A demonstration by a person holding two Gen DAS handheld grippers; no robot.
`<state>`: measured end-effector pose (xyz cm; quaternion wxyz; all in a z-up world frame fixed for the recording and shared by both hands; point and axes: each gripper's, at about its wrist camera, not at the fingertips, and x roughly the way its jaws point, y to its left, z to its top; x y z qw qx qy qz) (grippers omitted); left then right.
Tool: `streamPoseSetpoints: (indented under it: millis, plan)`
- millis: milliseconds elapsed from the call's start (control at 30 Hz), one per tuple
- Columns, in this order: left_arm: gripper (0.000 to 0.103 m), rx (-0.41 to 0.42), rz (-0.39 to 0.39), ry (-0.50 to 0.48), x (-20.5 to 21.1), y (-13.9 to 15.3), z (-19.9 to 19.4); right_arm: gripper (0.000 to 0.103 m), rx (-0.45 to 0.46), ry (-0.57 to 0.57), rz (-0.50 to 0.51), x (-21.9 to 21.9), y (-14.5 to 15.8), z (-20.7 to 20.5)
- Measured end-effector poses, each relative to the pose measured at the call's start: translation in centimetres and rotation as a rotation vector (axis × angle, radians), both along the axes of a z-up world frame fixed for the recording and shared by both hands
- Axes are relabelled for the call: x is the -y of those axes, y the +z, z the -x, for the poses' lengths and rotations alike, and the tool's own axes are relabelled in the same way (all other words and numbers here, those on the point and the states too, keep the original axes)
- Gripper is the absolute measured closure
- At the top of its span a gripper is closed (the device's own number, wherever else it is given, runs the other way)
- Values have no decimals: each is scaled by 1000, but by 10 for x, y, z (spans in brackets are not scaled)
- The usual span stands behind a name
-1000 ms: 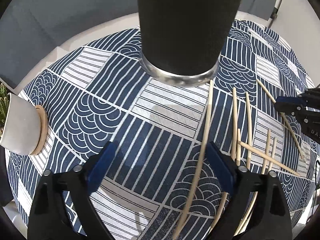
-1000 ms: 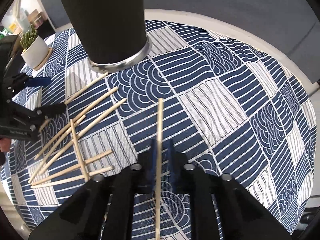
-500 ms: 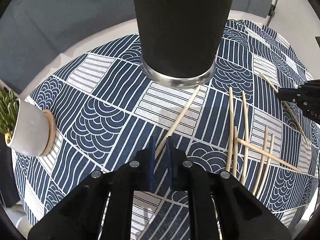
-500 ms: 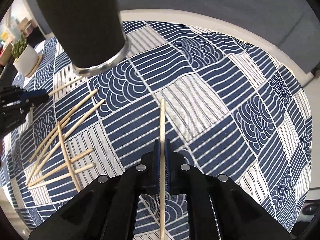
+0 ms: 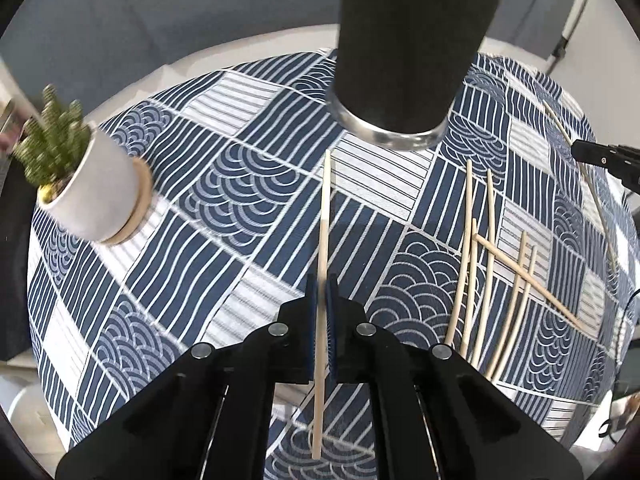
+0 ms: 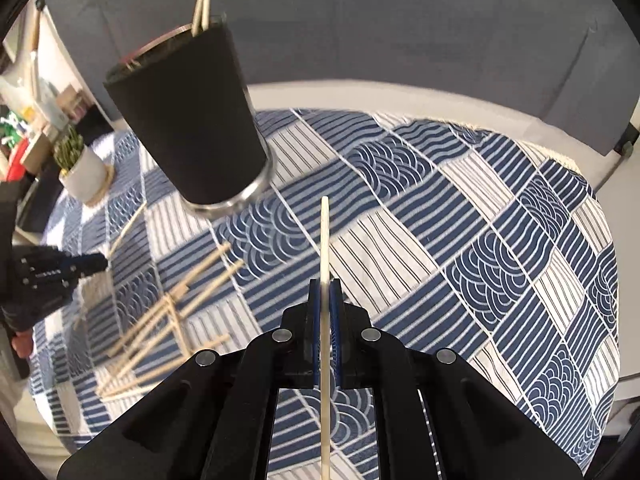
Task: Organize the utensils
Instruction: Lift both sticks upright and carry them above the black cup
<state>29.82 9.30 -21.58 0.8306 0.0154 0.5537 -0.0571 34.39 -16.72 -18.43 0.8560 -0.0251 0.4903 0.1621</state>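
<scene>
**Each gripper clamped on one wooden stick above the patterned cloth**

Left wrist view: the left gripper has its blue pads closed tight on a wooden stick, which runs forward toward the base of the black cup. A loose pile of sticks lies on the blue-and-white tablecloth, to the right of the gripper. A small potted plant stands near the cloth's left edge.

Right wrist view: the right gripper is likewise clenched on a second stick, its tip pointing forward, clear of the cloth. The black cup stands ahead and to the left, with two sticks in the cup rising above its rim.
</scene>
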Motion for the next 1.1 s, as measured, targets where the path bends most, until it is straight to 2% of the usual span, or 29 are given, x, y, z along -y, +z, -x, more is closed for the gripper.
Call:
streamPoseSetpoints:
  millis: [133, 200, 300, 467, 700, 1000, 1067, 1100]
  plan:
    - [99, 19, 22, 36, -8, 15, 5, 98, 25, 8, -28, -3, 17, 1]
    - [99, 57, 8, 56, -12, 26, 8, 98, 61, 22, -36, -8, 29, 0]
    - [99, 84, 31, 85, -19, 42, 8, 98, 97, 33, -43, -11, 43, -4]
    - [99, 152, 33, 75, -16, 75, -4, 98, 180, 43, -92, -17, 81, -12]
    - [99, 294, 55, 46, -3, 132, -25, 98, 305, 78, -228, -28, 138, -24]
    - [98, 448, 174, 44, 0, 192, -61, 98, 400, 111, -333, -48, 180, -41]
    - [98, 480, 179, 40, 3, 199, -68, 98, 428, 115, -332, -53, 187, -45]
    - [98, 494, 207, 34, 5, 201, -72, 98, 436, 118, -346, -55, 189, -48]
